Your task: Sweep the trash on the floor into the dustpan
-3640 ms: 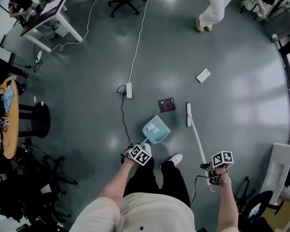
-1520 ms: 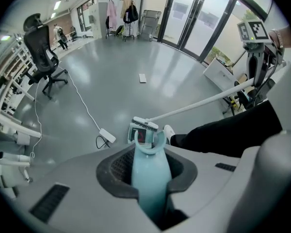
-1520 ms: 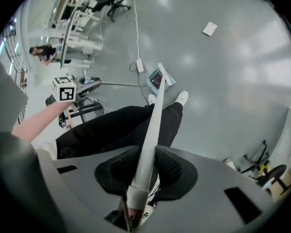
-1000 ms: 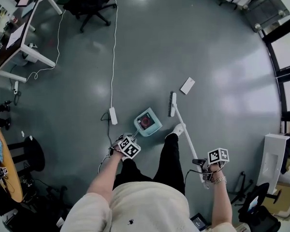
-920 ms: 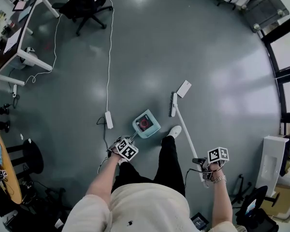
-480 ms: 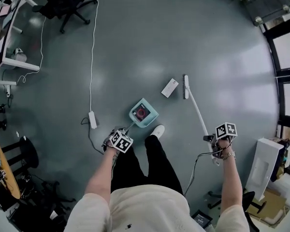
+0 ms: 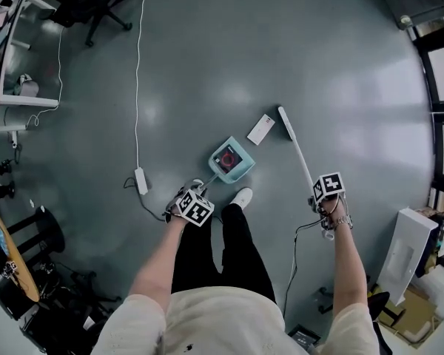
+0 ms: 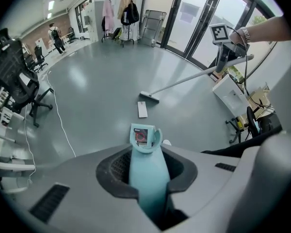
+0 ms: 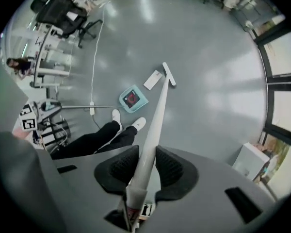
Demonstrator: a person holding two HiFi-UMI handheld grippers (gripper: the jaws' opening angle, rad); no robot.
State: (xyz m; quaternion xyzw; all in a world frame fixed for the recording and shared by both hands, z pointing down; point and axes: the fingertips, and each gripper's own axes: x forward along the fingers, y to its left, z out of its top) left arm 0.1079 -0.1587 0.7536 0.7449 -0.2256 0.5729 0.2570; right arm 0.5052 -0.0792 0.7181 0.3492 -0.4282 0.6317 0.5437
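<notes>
L gripper (image 8: 148, 177) grips dustpan (image 7: 231, 160) handle, centre frame; R gripper (image 9: 144, 166) clenches broom (image 7: 297, 154) shaft; card (image 7: 261, 129) just beside pan.

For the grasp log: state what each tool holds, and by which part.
The left tool is shut on the dustpan by its teal handle. The right tool is shut on the broom near the upper end of its white stick.

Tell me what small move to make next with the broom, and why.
Probably drag the broom head toward the dustpan: the white card lies on the floor between them, near the pan's mouth, while a dark packet already sits inside.
</notes>
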